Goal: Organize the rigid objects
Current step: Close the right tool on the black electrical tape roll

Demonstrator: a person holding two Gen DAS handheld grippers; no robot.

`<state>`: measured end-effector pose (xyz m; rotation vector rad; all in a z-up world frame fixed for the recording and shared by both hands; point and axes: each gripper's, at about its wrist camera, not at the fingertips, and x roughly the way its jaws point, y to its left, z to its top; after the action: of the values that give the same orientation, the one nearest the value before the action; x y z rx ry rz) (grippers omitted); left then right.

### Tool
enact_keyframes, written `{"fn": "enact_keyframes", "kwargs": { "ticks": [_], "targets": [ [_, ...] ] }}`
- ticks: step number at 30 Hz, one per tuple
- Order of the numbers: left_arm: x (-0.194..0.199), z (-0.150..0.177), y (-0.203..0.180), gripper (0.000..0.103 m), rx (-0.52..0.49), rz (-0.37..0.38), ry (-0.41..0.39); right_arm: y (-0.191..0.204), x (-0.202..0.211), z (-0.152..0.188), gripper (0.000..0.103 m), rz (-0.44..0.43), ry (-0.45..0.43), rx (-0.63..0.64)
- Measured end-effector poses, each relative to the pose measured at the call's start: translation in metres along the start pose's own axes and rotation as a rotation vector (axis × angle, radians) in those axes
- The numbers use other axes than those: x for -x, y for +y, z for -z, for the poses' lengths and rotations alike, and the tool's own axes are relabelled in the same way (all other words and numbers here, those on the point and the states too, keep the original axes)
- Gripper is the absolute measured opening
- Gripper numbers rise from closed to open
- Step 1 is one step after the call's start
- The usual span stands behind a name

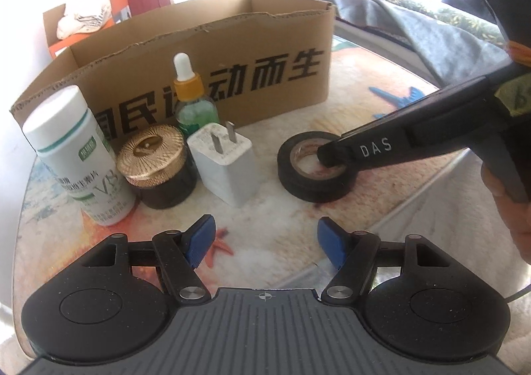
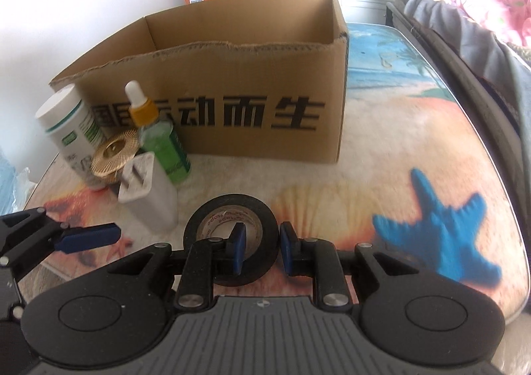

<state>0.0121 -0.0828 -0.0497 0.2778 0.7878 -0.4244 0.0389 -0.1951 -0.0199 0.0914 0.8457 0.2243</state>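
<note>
The right gripper had its 2 blue pads clamped on the wall of the black tape roll, 1 pad inside the core, 1 outside. The roll lay flat on the beach-print table, at 3 o'clock from the white charger. The left gripper hung open and empty. The cardboard box stood at 12 o'clock.

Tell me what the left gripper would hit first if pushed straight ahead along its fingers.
Probably bare table first, since the left gripper tilts downward with nothing between its open fingers. Further along that line stand the white charger and black tape roll; depth is unclear.
</note>
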Motion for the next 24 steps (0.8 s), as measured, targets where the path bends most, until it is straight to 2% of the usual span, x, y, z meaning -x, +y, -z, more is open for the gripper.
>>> {"fn": "enact_keyframes", "kwargs": {
  "ticks": [7, 12, 18, 24],
  "targets": [
    [0.002, 0.002, -0.016, 0.071, -0.03, 0.097, 0.017, -0.006, 0.01, 0.011, 0.024, -0.031, -0.002, -0.014],
    [-0.008, -0.006, -0.035, 0.071, -0.093, 0.079, 0.014, -0.017, 0.011, 0.011, 0.024, -0.08, 0.002, -0.048],
    [-0.016, -0.015, -0.044, 0.072, -0.132, 0.098, 0.022, -0.029, 0.014, 0.011, 0.023, -0.138, 0.009, -0.097],
    [-0.016, -0.022, -0.04, 0.071, -0.097, 0.141, 0.046, -0.045, 0.014, 0.012, 0.022, -0.207, 0.02, -0.157]
  ]
}}
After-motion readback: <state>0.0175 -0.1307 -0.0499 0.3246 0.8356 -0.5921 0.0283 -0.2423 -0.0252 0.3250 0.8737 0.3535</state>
